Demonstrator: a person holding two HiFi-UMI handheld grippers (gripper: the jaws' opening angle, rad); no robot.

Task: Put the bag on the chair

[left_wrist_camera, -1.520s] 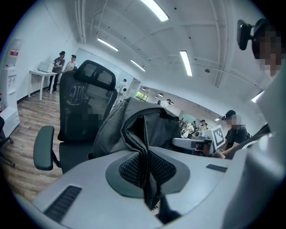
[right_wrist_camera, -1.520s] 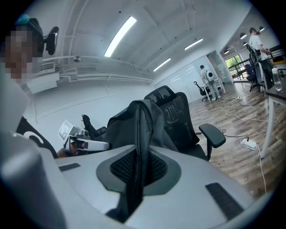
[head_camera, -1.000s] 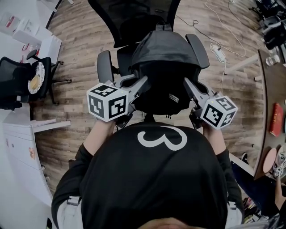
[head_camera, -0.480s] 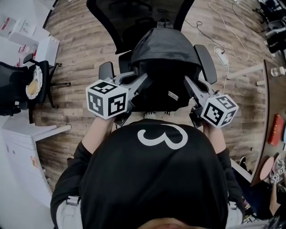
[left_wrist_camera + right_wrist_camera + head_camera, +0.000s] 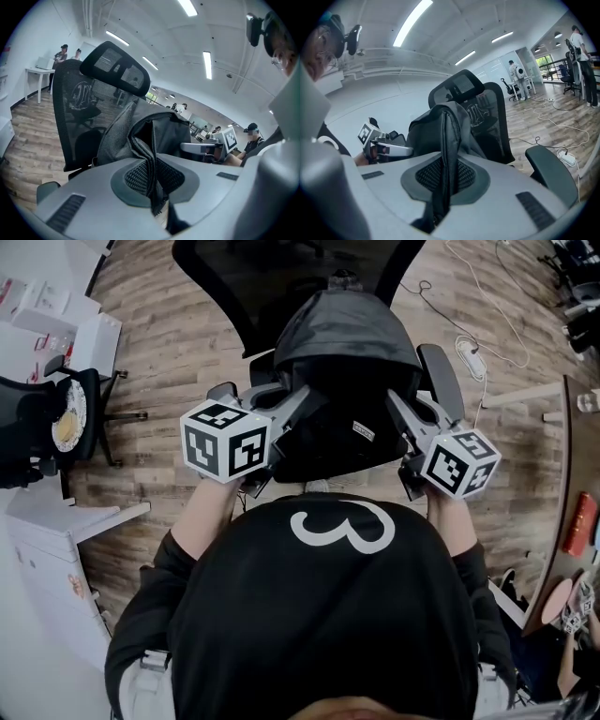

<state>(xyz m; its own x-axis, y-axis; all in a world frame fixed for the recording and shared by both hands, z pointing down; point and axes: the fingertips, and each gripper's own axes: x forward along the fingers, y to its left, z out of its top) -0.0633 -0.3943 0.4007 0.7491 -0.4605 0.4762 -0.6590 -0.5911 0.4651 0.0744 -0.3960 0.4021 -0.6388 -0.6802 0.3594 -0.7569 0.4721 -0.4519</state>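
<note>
The dark grey soft fabric backpack hangs over the seat of the black mesh office chair; contact is unclear. The left hand-held gripper and right hand-held gripper each pinch a side fold. Limp and probably weighty, it likely sags; seams or straps would grip surest.

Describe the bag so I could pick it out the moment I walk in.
Find the black mesh-backed office chair on the wood floor in front of the person. Over its seat, between the armrests, is the bag: a dark grey backpack, the only thing pinched on each side by the left gripper and right gripper.
</note>
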